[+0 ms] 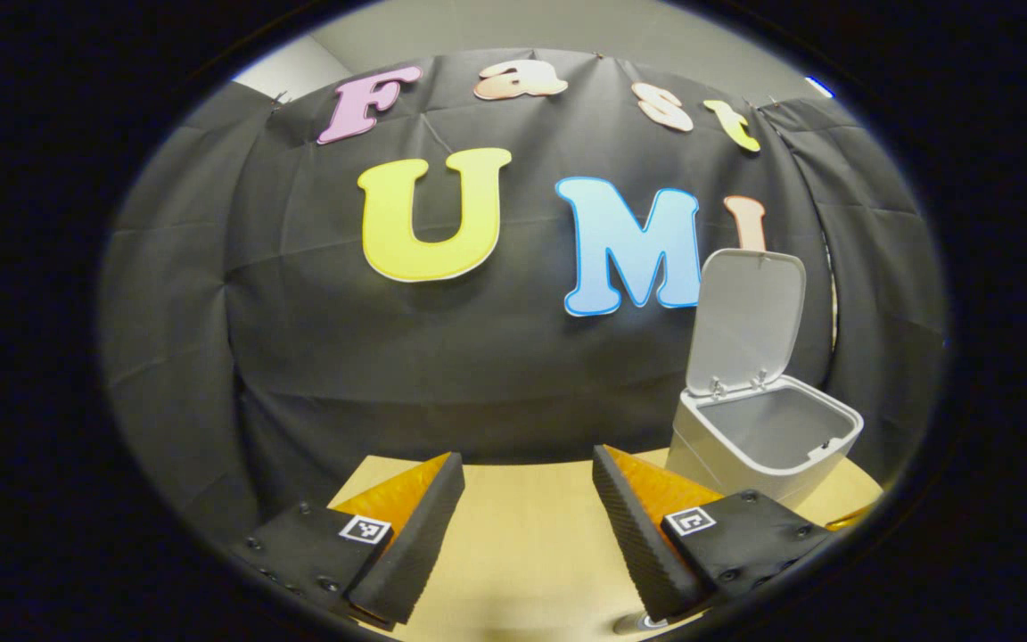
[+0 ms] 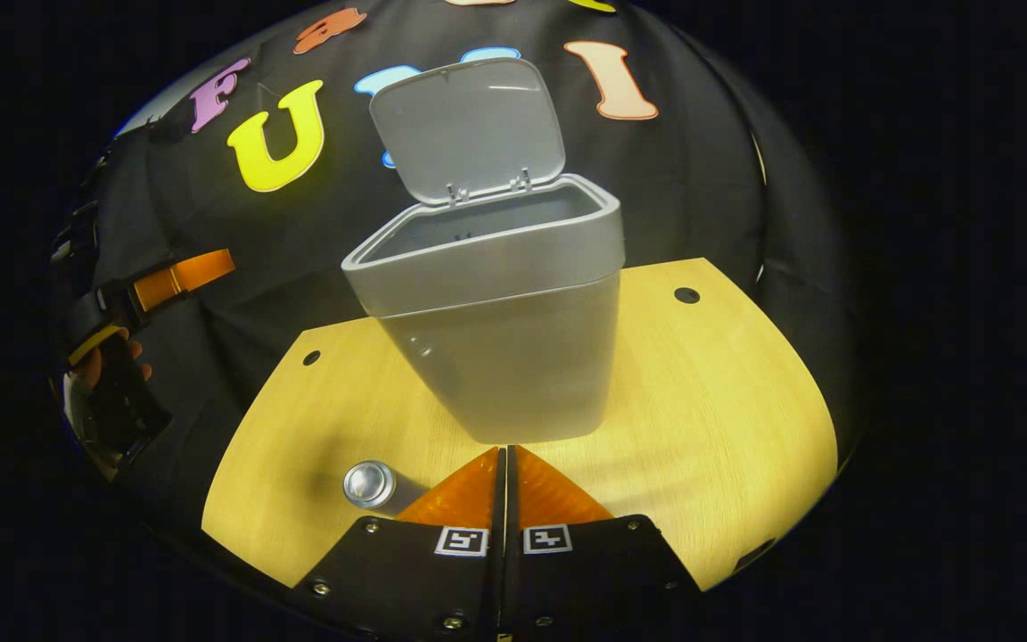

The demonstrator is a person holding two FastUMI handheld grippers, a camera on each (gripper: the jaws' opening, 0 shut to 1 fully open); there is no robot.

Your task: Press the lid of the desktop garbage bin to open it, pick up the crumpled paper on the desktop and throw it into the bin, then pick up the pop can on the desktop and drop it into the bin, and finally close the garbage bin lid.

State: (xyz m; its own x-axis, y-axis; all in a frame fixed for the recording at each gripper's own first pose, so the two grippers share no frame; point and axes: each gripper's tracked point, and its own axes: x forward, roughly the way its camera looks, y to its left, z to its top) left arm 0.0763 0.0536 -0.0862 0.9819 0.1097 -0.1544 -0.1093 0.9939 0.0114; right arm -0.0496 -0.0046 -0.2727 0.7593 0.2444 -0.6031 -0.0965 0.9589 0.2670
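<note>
I can read no brand or label on the bin (image 2: pixel 500 357); it stands on the tabletop (image 2: pixel 727 419) with its lid (image 2: pixel 469 125) raised upright at the back. My right gripper (image 2: pixel 505 486) has its jaws clenched together, empty, just in front of the bin's base. The pop can (image 2: pixel 369 483) stands upright left of those jaws, near the bin. My left gripper (image 1: pixel 527 513) has its jaws released and spread wide, with the bin ahead to their right.
</note>
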